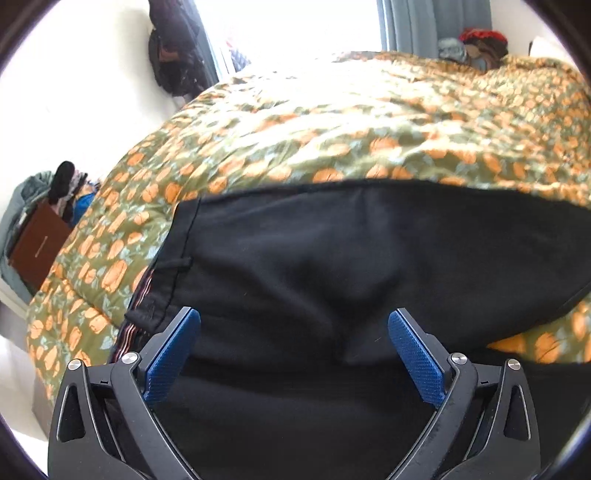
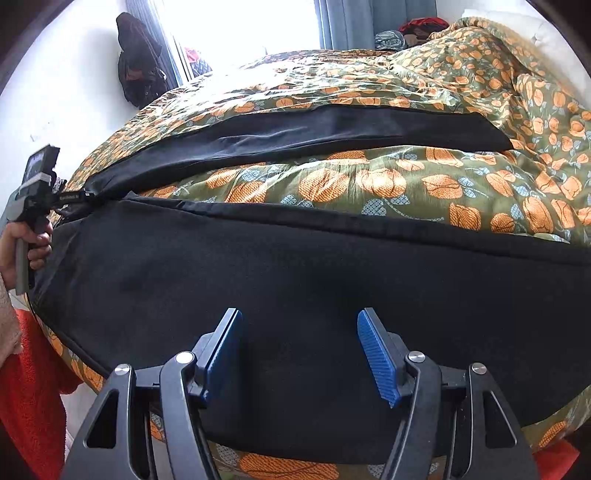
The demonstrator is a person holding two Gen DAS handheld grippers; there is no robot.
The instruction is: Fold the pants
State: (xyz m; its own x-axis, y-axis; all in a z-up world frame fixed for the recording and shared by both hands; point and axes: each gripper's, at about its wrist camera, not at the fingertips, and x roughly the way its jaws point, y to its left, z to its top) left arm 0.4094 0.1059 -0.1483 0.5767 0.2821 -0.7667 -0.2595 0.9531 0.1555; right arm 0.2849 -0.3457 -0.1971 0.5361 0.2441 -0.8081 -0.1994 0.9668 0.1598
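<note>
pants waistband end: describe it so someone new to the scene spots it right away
Start at the bed's orange-flowered green quilt. The black pants lie across its near edge, under the left gripper. Their waistband is the left end, the only part with a belt loop and striped lining.

A green quilt [image 2: 369, 184] printed with orange flowers is covering the bed and bunching into folds toward the far right corner. Behind it, bright daylight is pouring through a window [image 2: 240, 26], washing out the glass, while grey-blue curtains [image 2: 351, 22] are hanging at its right side. Dark clothing [image 2: 136, 59] is hanging against the white wall at the left. A heap of clothes, red and grey-blue [image 1: 476, 44], is lying past the far edge of the bed. Low at the left, a brown box [image 1: 38, 243] is sitting among piled garments [image 1: 66, 184]. A red fleecy fabric [image 2: 33, 387] is showing at the lower left.
</note>
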